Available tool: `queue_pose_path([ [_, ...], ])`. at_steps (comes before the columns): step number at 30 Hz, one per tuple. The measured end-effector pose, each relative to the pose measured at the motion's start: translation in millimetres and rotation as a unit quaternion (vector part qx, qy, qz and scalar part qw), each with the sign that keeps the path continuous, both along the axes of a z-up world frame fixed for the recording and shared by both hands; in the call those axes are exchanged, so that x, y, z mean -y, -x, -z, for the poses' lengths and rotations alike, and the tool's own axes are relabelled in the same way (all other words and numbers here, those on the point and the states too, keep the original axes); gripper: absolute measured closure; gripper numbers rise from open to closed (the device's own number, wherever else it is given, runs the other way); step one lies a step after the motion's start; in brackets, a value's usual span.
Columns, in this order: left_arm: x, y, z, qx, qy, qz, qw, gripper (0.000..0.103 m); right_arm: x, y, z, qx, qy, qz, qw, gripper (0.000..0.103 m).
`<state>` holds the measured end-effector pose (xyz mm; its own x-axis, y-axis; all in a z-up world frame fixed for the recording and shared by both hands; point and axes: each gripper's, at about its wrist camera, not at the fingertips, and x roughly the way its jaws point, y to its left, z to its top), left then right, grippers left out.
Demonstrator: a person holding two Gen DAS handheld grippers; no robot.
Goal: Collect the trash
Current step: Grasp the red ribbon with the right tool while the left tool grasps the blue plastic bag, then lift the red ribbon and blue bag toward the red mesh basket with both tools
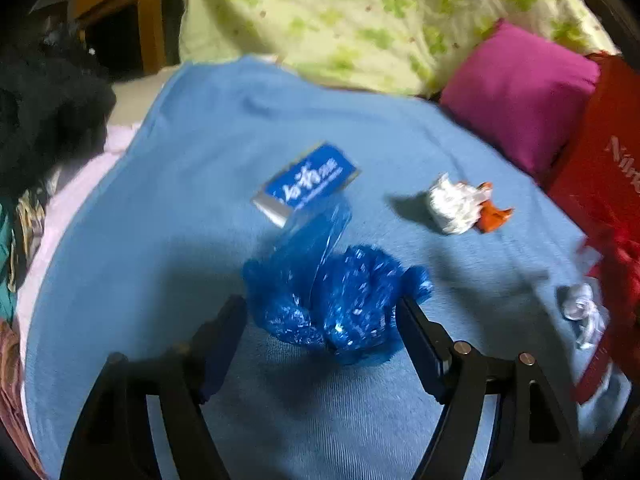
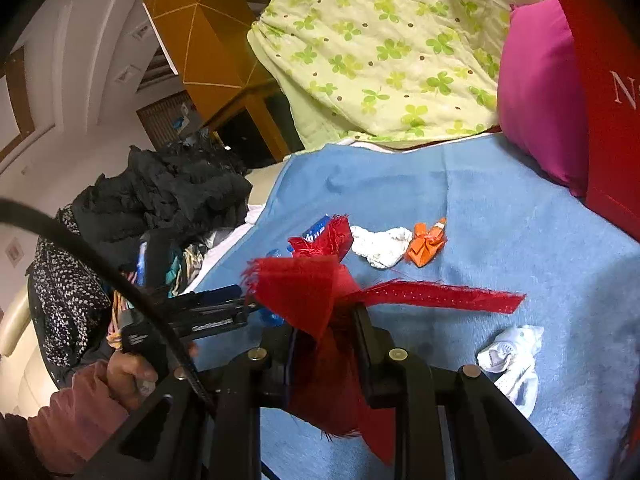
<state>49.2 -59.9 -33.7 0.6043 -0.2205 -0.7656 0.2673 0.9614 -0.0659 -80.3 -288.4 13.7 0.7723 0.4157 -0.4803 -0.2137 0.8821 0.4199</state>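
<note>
On a light blue blanket (image 1: 200, 160) lies a crumpled blue plastic bag (image 1: 336, 300). My left gripper (image 1: 320, 312) is open, its fingers on either side of the bag. Beyond it lie a blue box (image 1: 308, 182), a white crumpled paper (image 1: 452, 204) and an orange wrapper (image 1: 494, 214). My right gripper (image 2: 324, 320) is shut on a red cloth scrap (image 2: 312, 292) whose strip trails right. The right wrist view also shows the white paper (image 2: 380, 246), the orange wrapper (image 2: 426, 242) and a white crumpled tissue (image 2: 512, 356).
A red bag (image 1: 604, 184) with white lettering stands at the right, next to a magenta pillow (image 1: 520, 92). A green clover quilt (image 2: 380, 48) lies at the back. A pile of dark clothes (image 2: 168, 196) sits left. A clear wrapper (image 1: 584, 312) lies near the red bag.
</note>
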Motion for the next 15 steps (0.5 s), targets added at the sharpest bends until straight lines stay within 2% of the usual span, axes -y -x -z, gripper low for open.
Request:
queue_pose_path([
  [6, 3, -16, 12, -0.023, 0.043, -0.023, 0.9986, 0.026, 0, -1, 3, -0.009, 0.006, 0.004, 1.000, 0.077],
  [7, 3, -18, 14, -0.024, 0.047, -0.024, 0.9983, 0.029, 1, -1, 3, -0.007, 0.007, 0.004, 1.000, 0.077],
  [8, 5, -18, 16, -0.024, 0.051, -0.022, 0.9982, 0.036, 1, 0, 2, -0.006, 0.008, 0.004, 1.000, 0.077],
  [10, 10, -18, 19, -0.016, 0.051, -0.017, 0.9985, 0.041, 0, 1, 1, -0.004, 0.010, 0.005, 1.000, 0.077],
  [15, 22, -5, 14, 0.015, 0.022, -0.004, 0.9996, 0.056, 0, 4, -3, 0.006, 0.015, 0.005, 1.000, 0.077],
])
